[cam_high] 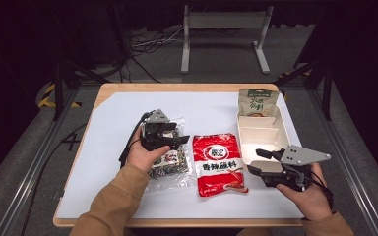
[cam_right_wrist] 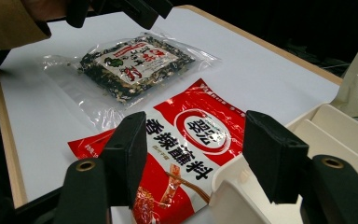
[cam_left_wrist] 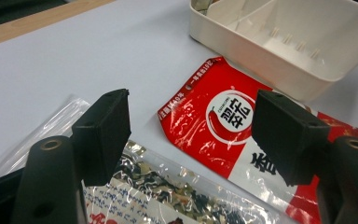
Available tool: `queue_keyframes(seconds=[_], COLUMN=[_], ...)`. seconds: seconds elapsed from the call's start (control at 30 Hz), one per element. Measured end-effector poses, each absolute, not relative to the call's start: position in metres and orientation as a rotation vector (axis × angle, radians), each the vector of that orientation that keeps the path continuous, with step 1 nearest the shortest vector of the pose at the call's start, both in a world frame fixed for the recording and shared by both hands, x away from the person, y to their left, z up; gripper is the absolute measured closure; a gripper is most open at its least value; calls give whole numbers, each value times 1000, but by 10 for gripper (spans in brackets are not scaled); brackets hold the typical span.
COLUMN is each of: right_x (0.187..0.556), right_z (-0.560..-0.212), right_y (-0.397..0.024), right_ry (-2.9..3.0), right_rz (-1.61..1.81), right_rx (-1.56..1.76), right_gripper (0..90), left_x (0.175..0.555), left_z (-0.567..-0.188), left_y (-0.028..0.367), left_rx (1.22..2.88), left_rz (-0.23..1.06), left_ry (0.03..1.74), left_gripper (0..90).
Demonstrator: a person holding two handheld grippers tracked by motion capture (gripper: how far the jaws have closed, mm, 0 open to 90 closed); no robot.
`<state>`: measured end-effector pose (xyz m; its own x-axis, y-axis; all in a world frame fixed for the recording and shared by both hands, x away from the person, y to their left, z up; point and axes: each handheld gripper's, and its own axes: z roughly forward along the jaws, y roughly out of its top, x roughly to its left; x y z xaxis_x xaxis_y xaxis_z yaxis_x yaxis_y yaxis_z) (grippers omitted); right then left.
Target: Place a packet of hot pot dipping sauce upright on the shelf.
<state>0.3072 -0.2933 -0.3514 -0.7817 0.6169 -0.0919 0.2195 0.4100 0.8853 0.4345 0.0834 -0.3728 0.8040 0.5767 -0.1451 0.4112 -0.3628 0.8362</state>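
1. We take the red packet (cam_high: 220,163) as our landmark: it lies flat on the white-topped counter (cam_high: 118,113), near the middle of its near half.
2. Just left of the red packet lies a clear bag (cam_high: 170,164) of dark dried bits. The two are close, but we cannot tell whether their edges touch.
3. Our left gripper (cam_high: 181,139) hangs over the clear bag, its jaws pointing toward the red packet.
4. In the left gripper view, its jaws stand wide apart with nothing between the pads (cam_left_wrist: 103,135). The red packet's upper end (cam_left_wrist: 214,121) shows through the gap, and the clear bag (cam_left_wrist: 168,191) lies below.
5. Just right of the red packet stands a white tray (cam_high: 260,133) with dividers inside. In the right gripper view, its near corner (cam_right_wrist: 235,186) lies beside the packet's edge.
6. Our right gripper (cam_high: 254,161) sits at the tray's near end, right of the red packet, with its jaws pointing left.
7. In the right gripper view, its jaws are also wide apart and grip nothing. The red packet (cam_right_wrist: 182,140) and the tray corner show between the pads (cam_right_wrist: 130,154).
8. A green pouch (cam_high: 256,103) lies in the tray's far end, beyond the red packet and to its right.
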Motion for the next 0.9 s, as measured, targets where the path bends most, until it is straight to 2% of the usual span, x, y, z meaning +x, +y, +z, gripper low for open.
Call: queue_keyframes(seconds=[0.43,0.57,0.9], right_x=[306,306,306], right_z=[-351,-350,-350], right_y=[-299,-300,-300], right_ry=[2241,2234,2237], right_rz=[1360,1369,1375], right_rx=[726,727,727], right_gripper=[406,406,405], left_x=[452,461,481], left_z=[-392,-403,-428], left_y=[62,54,42], left_rx=[1991,1989,2074], left_rz=[198,157,128], left_ry=[770,804,917], left_gripper=[317,347,384])
